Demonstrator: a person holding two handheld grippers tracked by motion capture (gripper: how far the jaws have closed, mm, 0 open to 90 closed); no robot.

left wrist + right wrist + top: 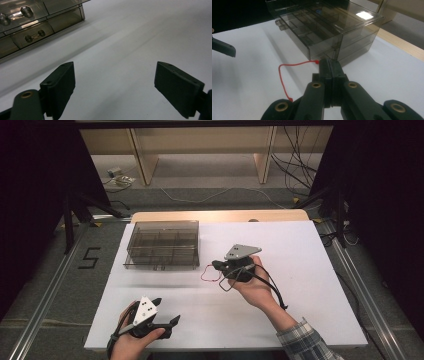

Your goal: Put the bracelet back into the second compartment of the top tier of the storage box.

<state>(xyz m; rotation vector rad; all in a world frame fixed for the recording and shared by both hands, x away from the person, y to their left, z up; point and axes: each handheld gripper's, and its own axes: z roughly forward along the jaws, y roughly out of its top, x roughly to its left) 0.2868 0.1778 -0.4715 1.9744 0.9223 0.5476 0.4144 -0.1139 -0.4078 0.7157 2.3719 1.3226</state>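
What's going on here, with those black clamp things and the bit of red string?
A person sits at a white table with a handheld gripper in each hand. The right gripper is shut on a thin red cord, which loops out from its jaws, close to a smoky clear plastic drawer box. The left gripper hangs open near the table's front edge, with nothing between its jaws.

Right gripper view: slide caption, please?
Right hand-held gripper shut on a red cord beside the smoky drawer box.
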